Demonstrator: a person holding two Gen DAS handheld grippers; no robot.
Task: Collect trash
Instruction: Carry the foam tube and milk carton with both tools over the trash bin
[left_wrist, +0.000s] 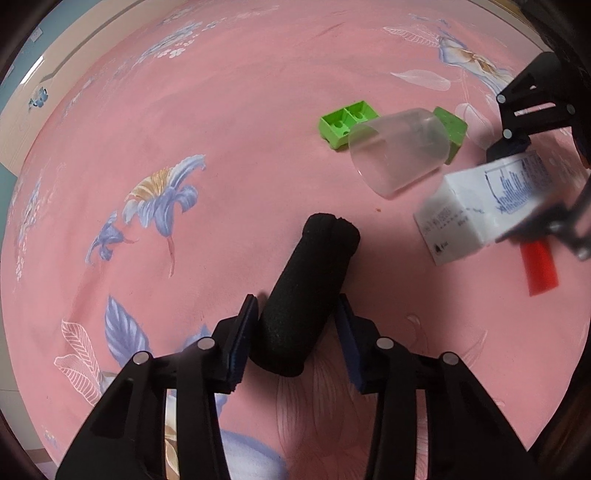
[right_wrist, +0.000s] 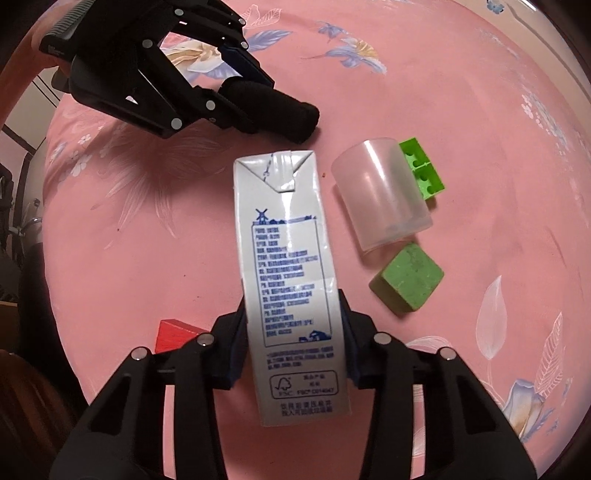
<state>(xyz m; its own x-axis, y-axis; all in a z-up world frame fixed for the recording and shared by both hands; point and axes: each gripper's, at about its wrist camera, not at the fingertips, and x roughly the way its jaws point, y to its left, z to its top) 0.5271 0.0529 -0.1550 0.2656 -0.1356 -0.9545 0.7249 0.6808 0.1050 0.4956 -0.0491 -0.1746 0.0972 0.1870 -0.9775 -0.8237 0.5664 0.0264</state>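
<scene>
**Trash collection: both grippers loaded, drop-off pending**

Carton and roll are each held in one of your grippers above a pink floral bed sheet (right_wrist: 155, 229). Your right gripper (right_wrist: 291, 336) has its jaws closed partway onto the long sides of a white milk carton (right_wrist: 288, 266), which points away from the camera with its folded end farthest out. Your left gripper (left_wrist: 295, 332) has its jaws set against the two sides of a black foam roll (left_wrist: 306, 291); the left pad touches it, while on the right side contact is hard to confirm, and whether the roll is lifted or resting on the sheet cannot be told.

Left on the sheet, near its middle, are a clear plastic cup (right_wrist: 380, 195) lying on its side, a bright green building brick (right_wrist: 424, 170) touching its far side, and a dull green cube (right_wrist: 408, 278) just beside its mouth. A red block (right_wrist: 173, 334) lies near the right gripper's left finger.

Step in hand, as a judgement: the pick-up stage, with two items secured and no bin or bag in either view. Your next move calls for carrying both loads to a receptacle you must first locate, keeping the carton squeezed lightly so its thin walls do not buckle. The cup looks like the remaining trash; the blocks may be distractors.

Legible markings on the carton: a blue windmill emblem above a framed panel of blue print too blurred to read, and an FSC logo box near the held end. No brand name can be read.
</scene>
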